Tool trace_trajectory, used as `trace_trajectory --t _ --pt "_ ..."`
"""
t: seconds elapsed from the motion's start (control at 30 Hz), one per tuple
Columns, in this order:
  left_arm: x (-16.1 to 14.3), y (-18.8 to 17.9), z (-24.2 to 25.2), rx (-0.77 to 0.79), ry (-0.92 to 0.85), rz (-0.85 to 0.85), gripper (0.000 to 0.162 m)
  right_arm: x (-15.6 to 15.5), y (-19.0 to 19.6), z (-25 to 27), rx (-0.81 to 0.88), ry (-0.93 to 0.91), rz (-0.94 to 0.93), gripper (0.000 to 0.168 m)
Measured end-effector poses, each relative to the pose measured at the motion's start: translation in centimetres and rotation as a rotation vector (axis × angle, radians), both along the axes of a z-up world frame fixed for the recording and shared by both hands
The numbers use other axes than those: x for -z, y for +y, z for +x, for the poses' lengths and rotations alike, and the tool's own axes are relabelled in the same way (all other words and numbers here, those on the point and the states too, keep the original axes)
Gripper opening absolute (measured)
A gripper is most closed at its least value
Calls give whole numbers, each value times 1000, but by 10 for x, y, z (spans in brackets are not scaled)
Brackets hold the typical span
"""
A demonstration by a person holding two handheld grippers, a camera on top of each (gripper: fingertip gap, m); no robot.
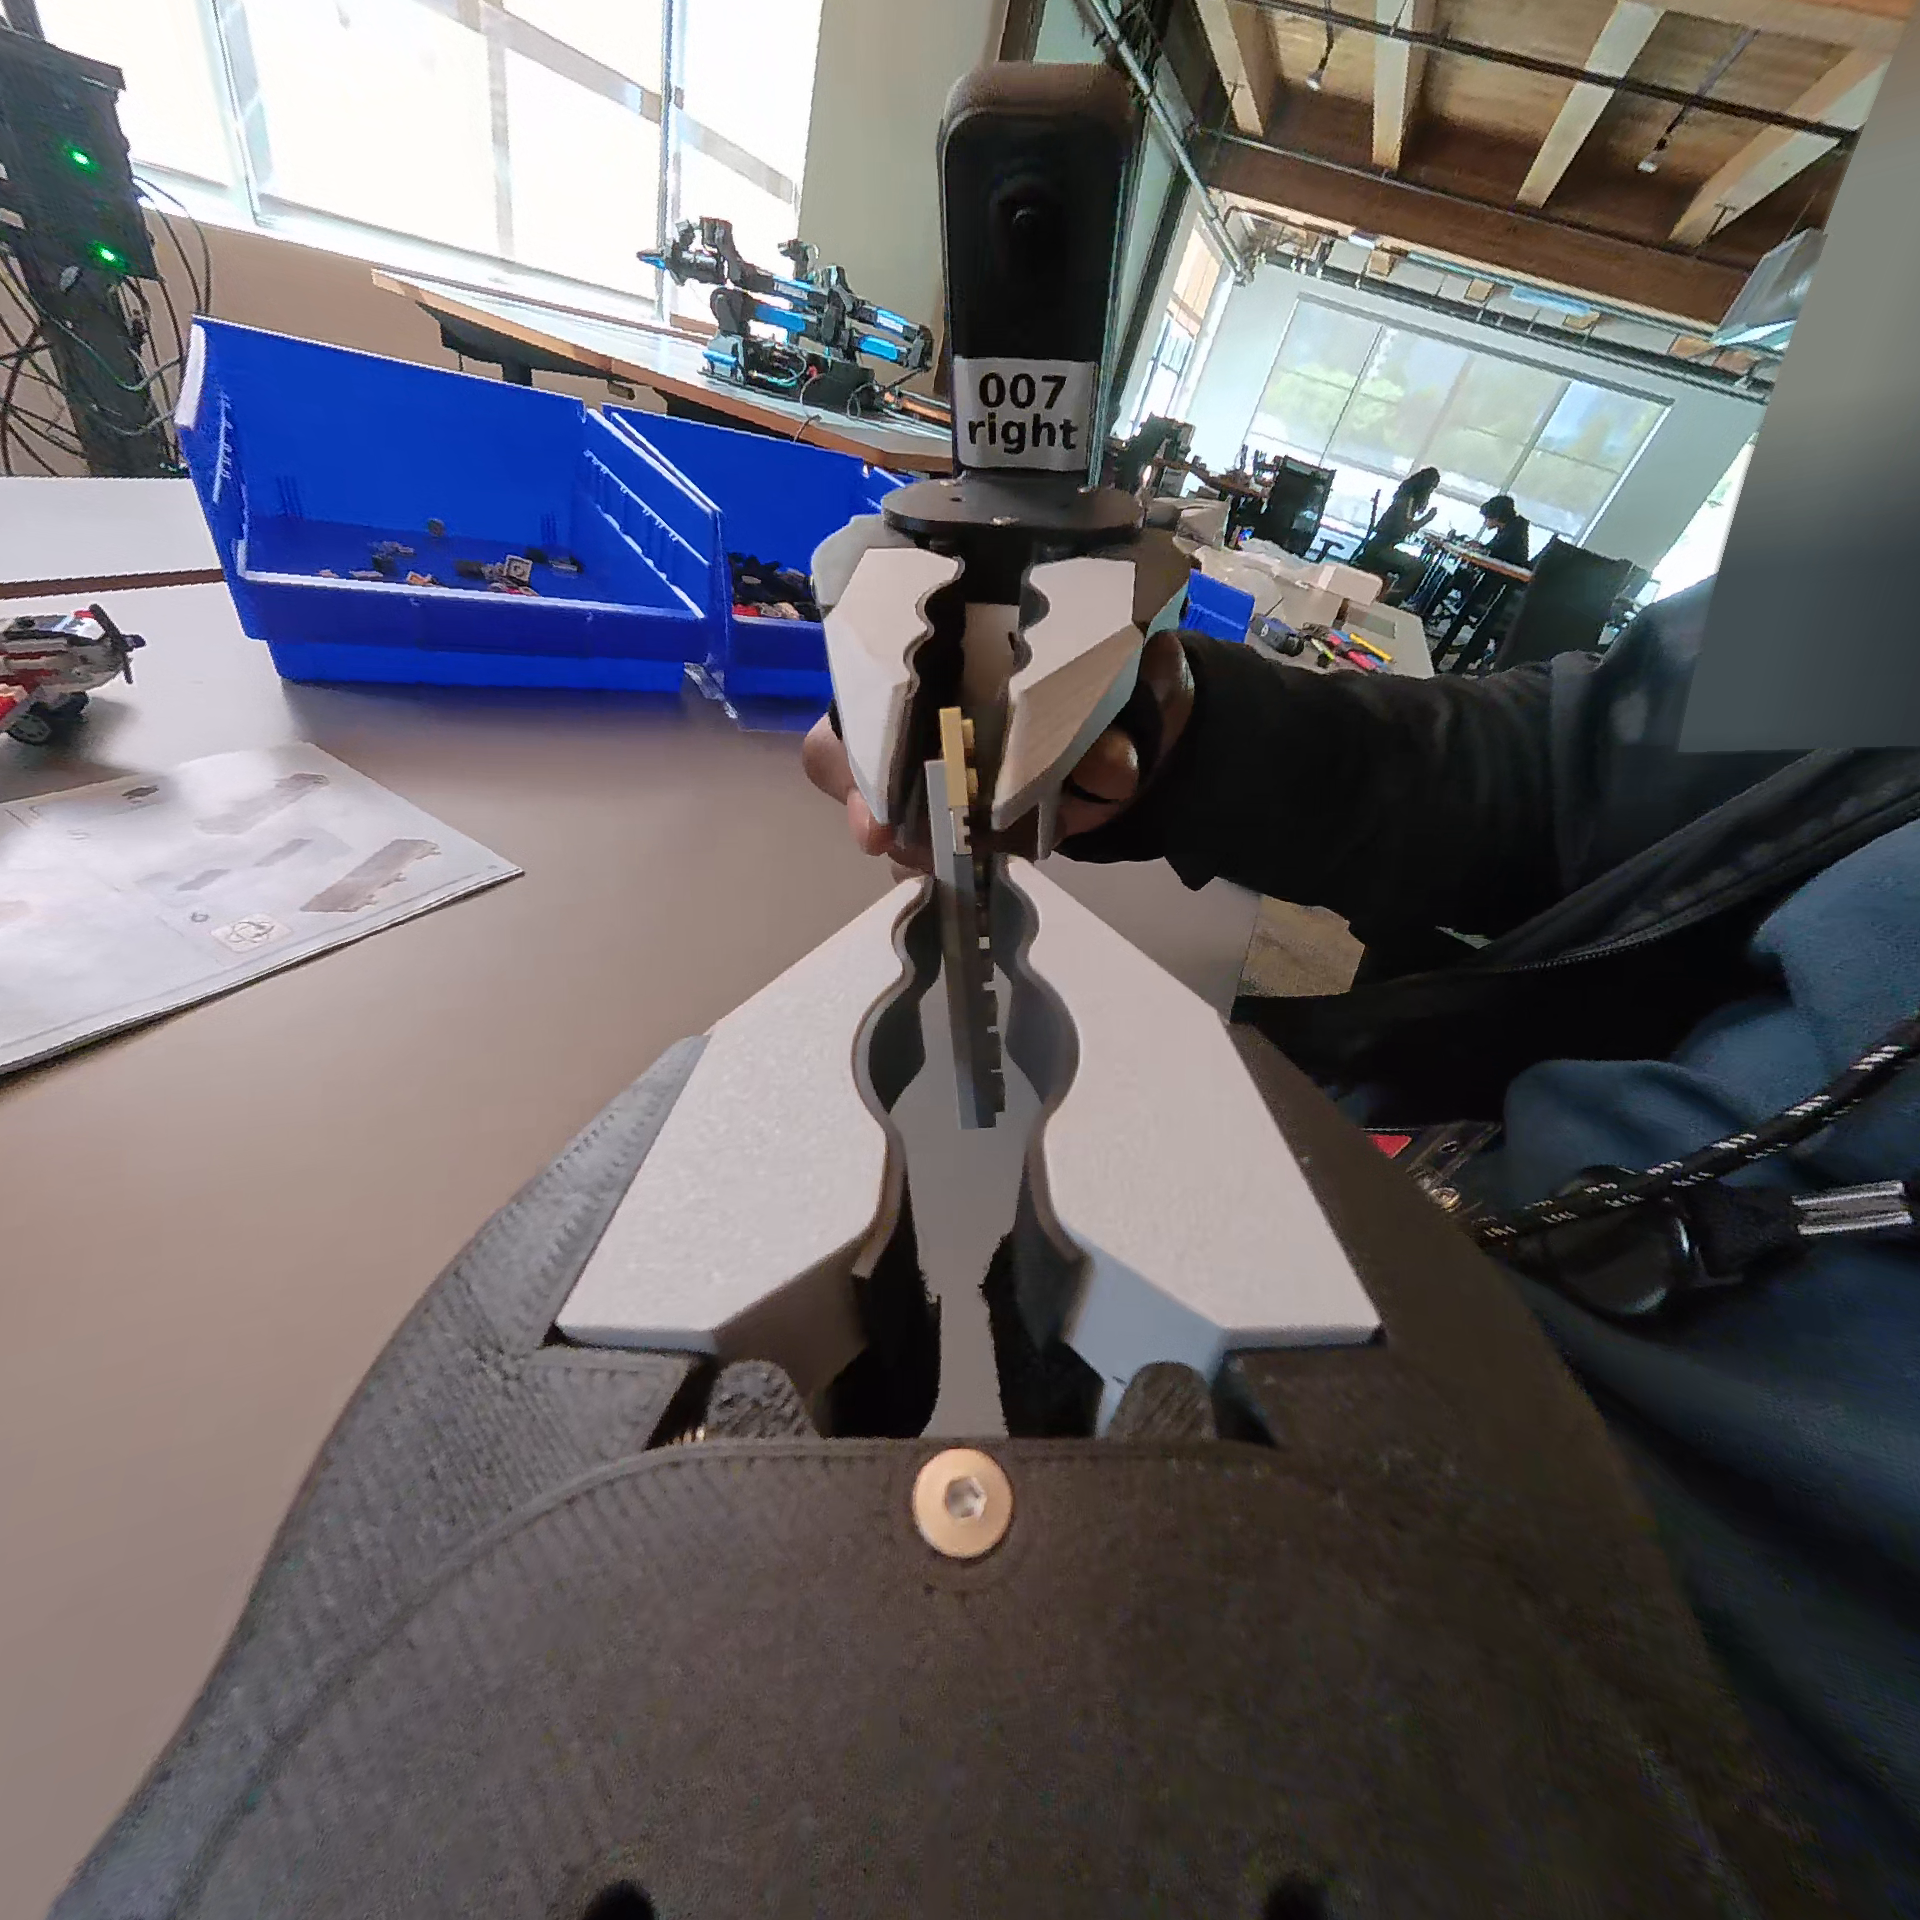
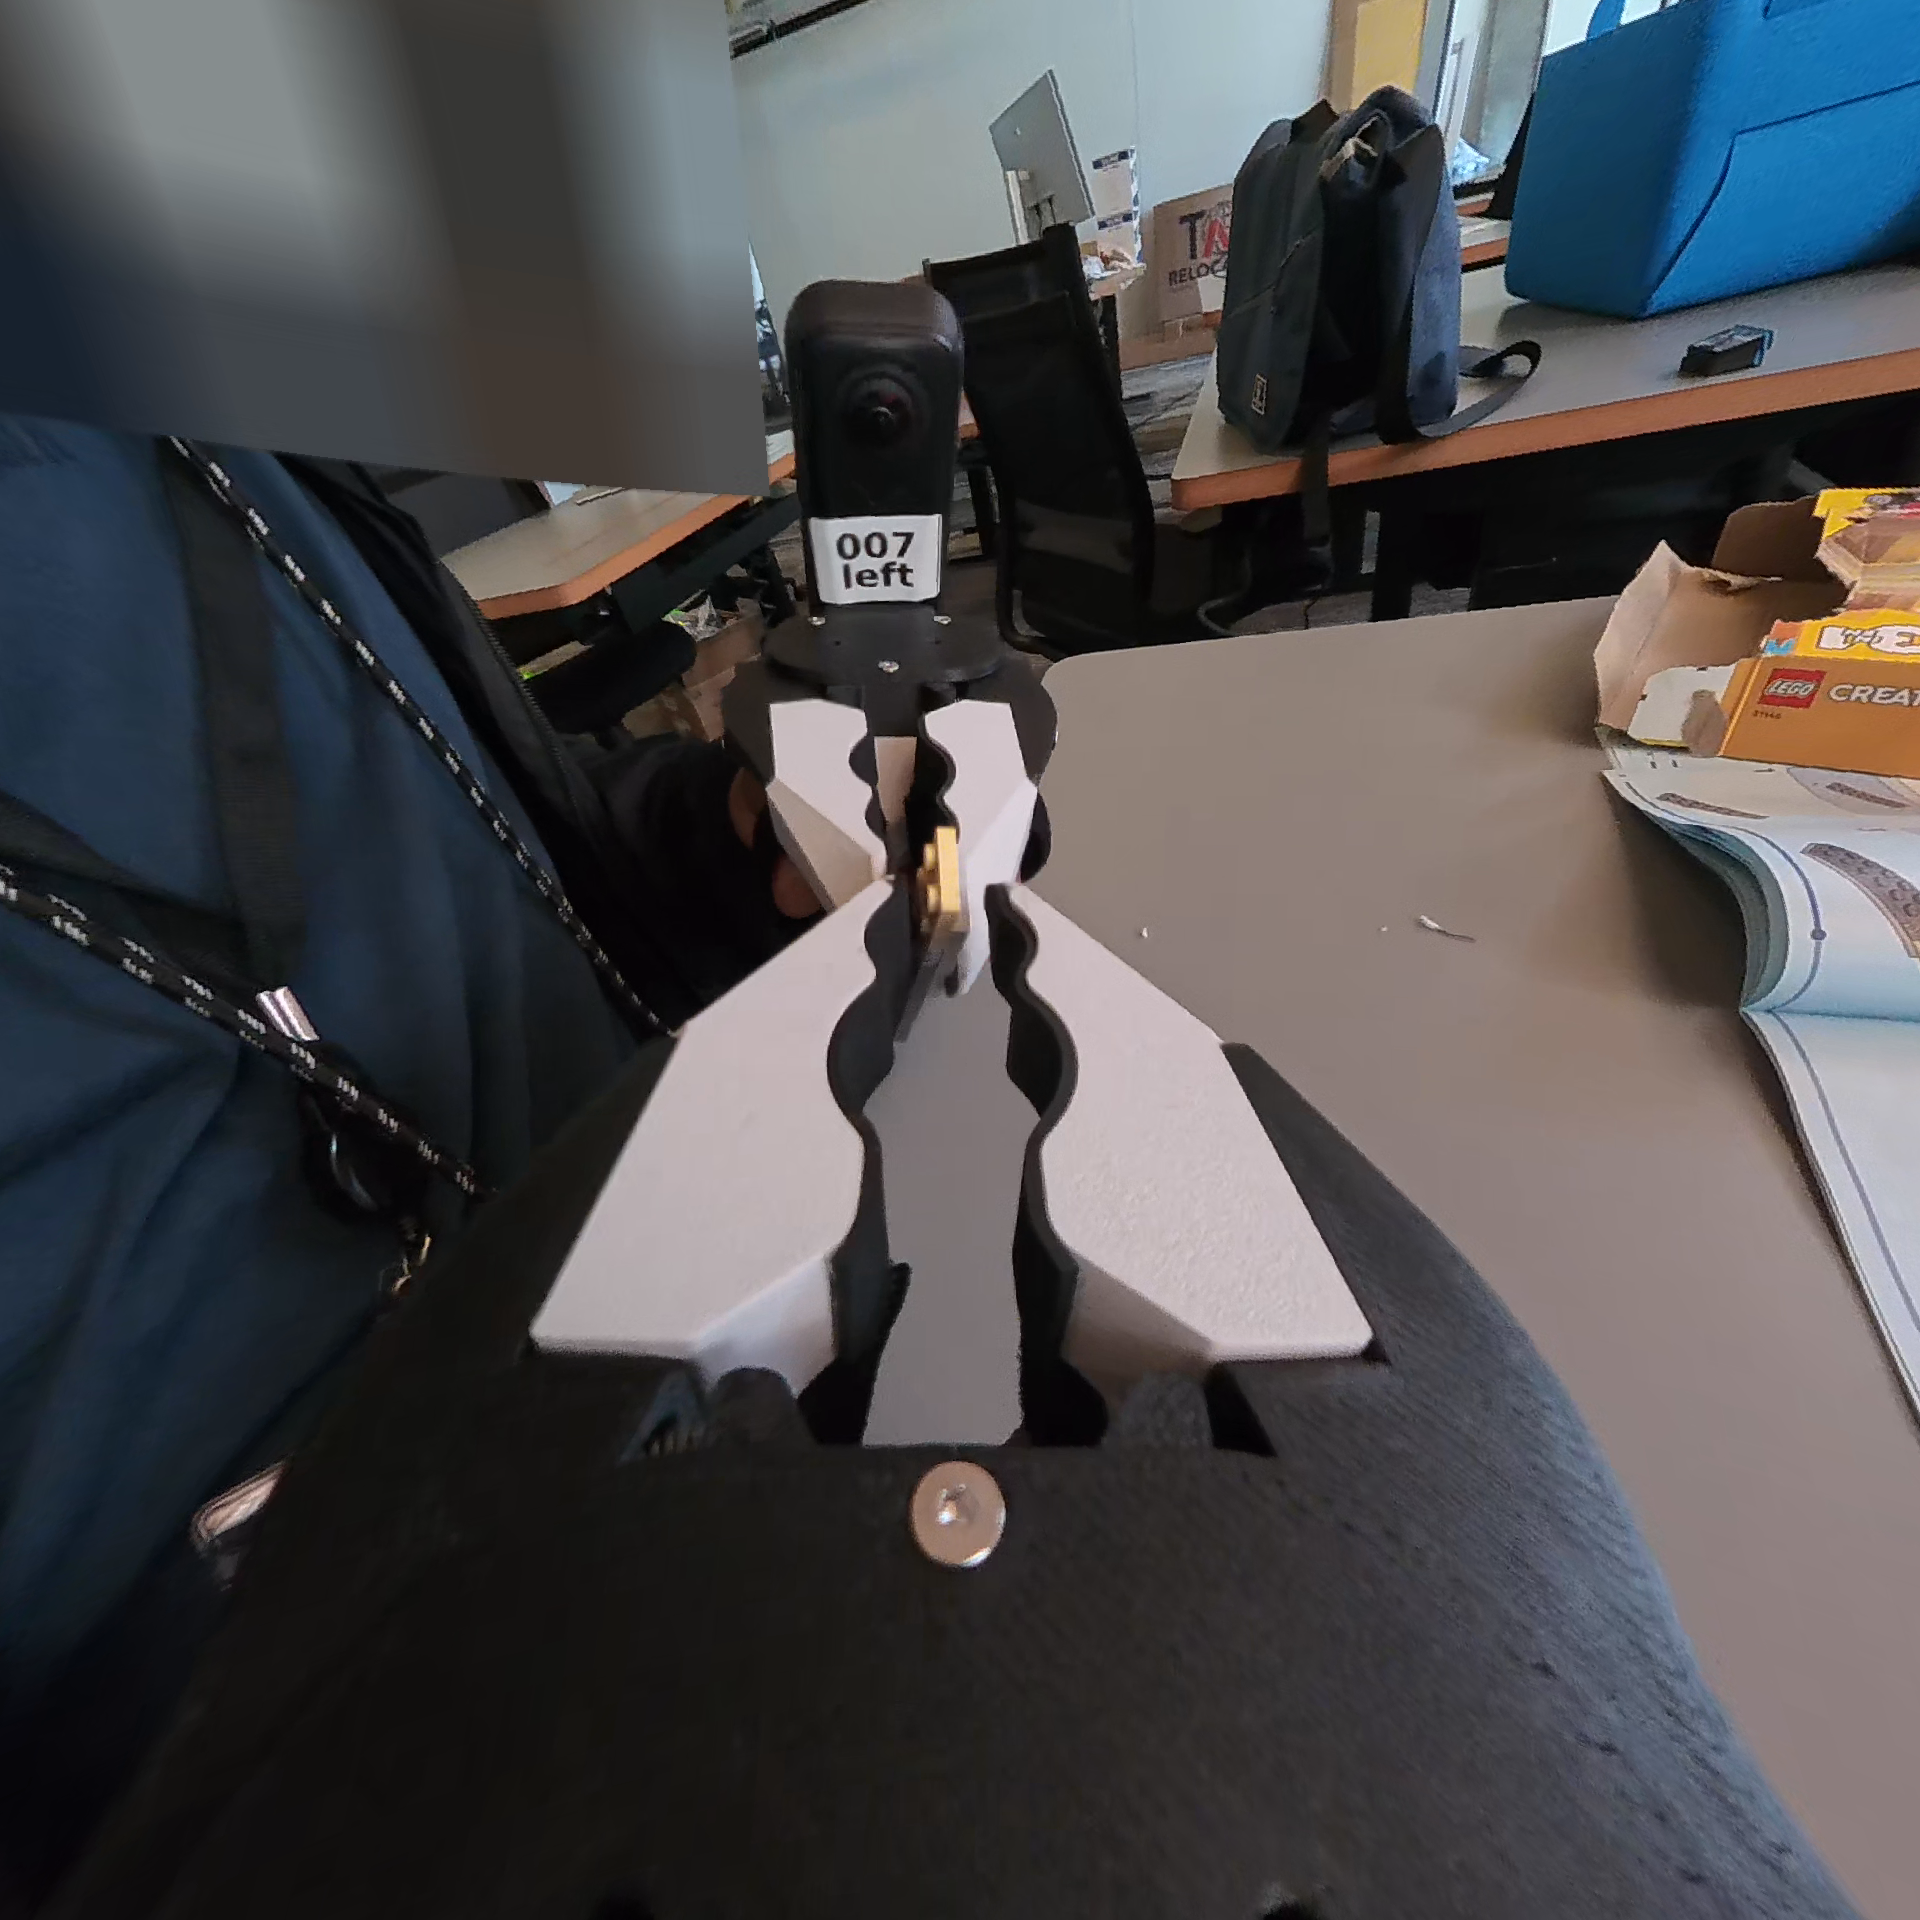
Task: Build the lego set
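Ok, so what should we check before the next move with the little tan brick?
1. Long grey plate clamped in the left gripper: ok.
2. Tan brick sits between the right gripper's fingers: ok.
3. Right gripper squeezing it firmly: cannot tell.
4. Tan brick against the plate's far end: ok.
5. Studs lined up: cannot tell.
6. Instruction booklet lying open on the table: ok.
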State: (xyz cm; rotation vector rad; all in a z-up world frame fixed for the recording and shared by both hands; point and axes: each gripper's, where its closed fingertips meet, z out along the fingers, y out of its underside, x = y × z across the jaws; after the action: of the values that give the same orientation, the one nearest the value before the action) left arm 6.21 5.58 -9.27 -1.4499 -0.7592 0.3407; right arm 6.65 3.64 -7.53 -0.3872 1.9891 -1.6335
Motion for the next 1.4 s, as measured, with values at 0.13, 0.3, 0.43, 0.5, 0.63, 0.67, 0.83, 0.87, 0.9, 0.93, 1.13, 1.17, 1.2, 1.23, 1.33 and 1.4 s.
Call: trace_trajectory --t 0.13,0.3,0.43,0.5,0.63,0.67,0.83,0.87,0.9,0.93,1.13,1.17,1.2,1.23,1.33,1.4 --pt "1 1 0 6 0 -4 8 -1 2 1 -11 -6 -11 9" --pt "0 2 1 14 0 9 8 -1 3 2 -10 9 -19 9" --pt "1 2 1 20 -8 20 8 1 2 2 -7 17 -11 9" --pt "1 0 0 17 -16 35 8 1 0 0 3 5 -5 10" --pt "3 -6 -5 -3 -39 73 8 5 -3 -6 35 3 1 29" --pt "5 -9 -6 -13 -47 80 8 7 -3 -9 46 2 3 32" --pt "16 -24 -17 -73 -96 111 8 17 0 -33 139 -20 0 34" --pt "18 -26 -19 -82 -105 121 8 20 1 -38 157 -23 5 35" --pt "19 -28 -22 -89 -111 131 8 24 2 -43 176 -14 16 37" --pt "20 -29 -24 -96 -117 138 8 28 3 -49 196 -6 25 37" --pt "28 -35 -41 -129 -142 149 8 51 9 -76 272 -45 88 37" --pt "28 -37 -44 -134 -144 152 8 57 10 -79 282 -55 100 37" --pt "29 -38 -46 -138 -146 158 8 61 11 -81 291 -70 111 36" --pt "29 -40 -48 -142 -151 168 8 61 11 -82 289 -95 118 36" --pt "29 -46 -52 -153 -169 215 8 61 10 -88 314 -130 124 35" --pt "28 -49 -55 -156 -177 247 8 60 10 -91 319 -158 126 35"
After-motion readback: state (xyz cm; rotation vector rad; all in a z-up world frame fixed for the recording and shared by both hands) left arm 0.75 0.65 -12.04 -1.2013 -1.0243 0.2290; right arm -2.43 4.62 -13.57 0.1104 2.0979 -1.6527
